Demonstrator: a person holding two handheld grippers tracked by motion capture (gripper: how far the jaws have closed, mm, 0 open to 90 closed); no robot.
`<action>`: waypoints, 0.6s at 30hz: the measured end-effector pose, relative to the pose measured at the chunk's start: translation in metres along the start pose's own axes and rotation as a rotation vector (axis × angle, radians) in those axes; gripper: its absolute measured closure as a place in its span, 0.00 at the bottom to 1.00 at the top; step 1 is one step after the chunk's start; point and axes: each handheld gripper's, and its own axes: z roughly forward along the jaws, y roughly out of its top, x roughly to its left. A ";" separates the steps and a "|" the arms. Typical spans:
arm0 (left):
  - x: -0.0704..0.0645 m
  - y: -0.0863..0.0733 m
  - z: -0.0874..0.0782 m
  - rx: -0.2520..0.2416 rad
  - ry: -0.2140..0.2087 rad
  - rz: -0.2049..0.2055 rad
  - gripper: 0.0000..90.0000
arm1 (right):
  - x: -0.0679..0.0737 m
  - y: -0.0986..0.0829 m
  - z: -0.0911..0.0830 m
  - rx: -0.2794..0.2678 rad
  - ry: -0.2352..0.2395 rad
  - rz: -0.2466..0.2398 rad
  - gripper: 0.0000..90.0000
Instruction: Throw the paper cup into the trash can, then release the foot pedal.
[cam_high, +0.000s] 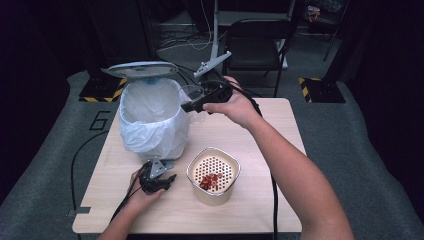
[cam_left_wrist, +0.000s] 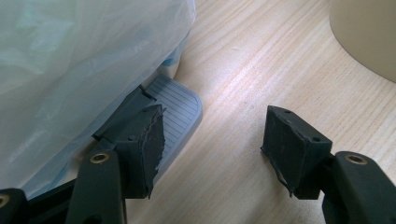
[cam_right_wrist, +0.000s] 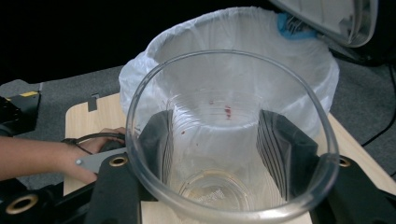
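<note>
- The clear glass (cam_right_wrist: 231, 140) sits clamped between the jaws of the right gripper (cam_high: 200, 102), in the upper middle of the high view, just right of the bin (cam_high: 152, 120); its open mouth fills the centre of the right gripper view, with a few red specks on its inner wall.
- The glass is smooth and the pads press its outside wall only, so it could, I judge, slip or twist if the hand tips it fast toward the bin.
- The rim of the glass is close to the white liner bag (cam_right_wrist: 243, 32); brushing the bag could pull the liner off the bin edge.
- The left gripper (cam_left_wrist: 210, 144) stands wide and holds nothing, at the lower left of the high view; one jaw rests on the grey pedal (cam_left_wrist: 180, 105), the other over bare table (cam_left_wrist: 261, 51).
- The lid (cam_high: 142, 69) stands raised at upper left; if the jaw slides off the ribbed pedal, the lid would likely drop onto the glass or the hand.
- The beige strainer pot (cam_high: 213, 176) with red bits sits lower centre, just right of the left gripper; a sideways move there could knock it.
- Open room lies on the right half of the table; the near edge is close behind the left hand (cam_high: 145, 197), though how close is hard to tell.
</note>
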 end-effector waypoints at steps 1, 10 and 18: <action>0.000 0.000 0.000 -0.001 0.000 0.000 0.43 | 0.001 0.003 -0.001 -0.004 0.000 0.000 0.51; -0.001 -0.001 0.002 -0.019 0.024 -0.003 0.43 | 0.001 0.026 0.004 -0.042 -0.038 0.007 0.51; -0.001 -0.001 0.002 -0.020 0.025 -0.003 0.43 | 0.002 0.040 0.022 -0.052 -0.034 0.024 0.50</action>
